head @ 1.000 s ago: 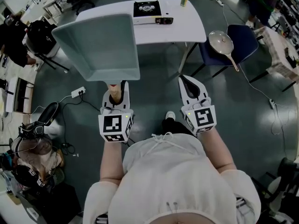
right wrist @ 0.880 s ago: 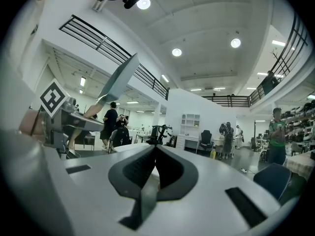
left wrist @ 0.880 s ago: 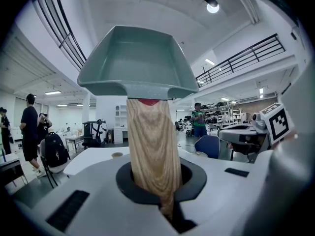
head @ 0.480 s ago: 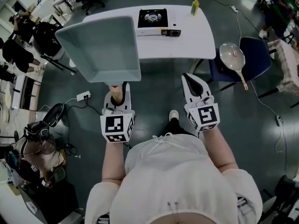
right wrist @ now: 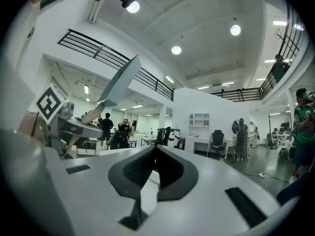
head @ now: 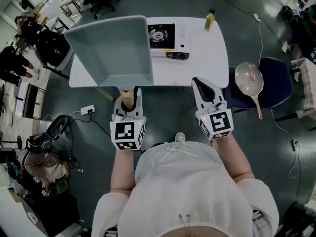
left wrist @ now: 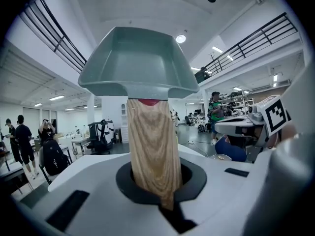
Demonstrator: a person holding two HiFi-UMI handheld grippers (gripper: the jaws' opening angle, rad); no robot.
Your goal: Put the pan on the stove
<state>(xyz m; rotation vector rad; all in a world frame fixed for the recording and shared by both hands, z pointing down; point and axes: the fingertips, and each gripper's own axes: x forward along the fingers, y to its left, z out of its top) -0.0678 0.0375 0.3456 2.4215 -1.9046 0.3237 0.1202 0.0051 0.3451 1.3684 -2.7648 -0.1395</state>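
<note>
Your left gripper (head: 127, 95) clamps the pan (head: 111, 51) by its wooden handle (left wrist: 150, 146). The pan masks the tabletop's (head: 200, 51) left side. Your right gripper (head: 203, 86) is closed and empty.

I'm closing in: the bench (head: 202, 53) and stove (head: 162, 36) slide nearer, and the pan (head: 111, 51) now overhangs the bench's left half.

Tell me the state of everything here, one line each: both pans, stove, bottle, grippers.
Square grey-green pan with wooden handle: held aloft, not on stove.
Left gripper: shut on the pan's handle.
Right gripper: shut, empty.
Portable gas stove: on white table, burner bare.
Round pale pan: lying on blue chair.
Yellow bottle: upright on table.
</note>
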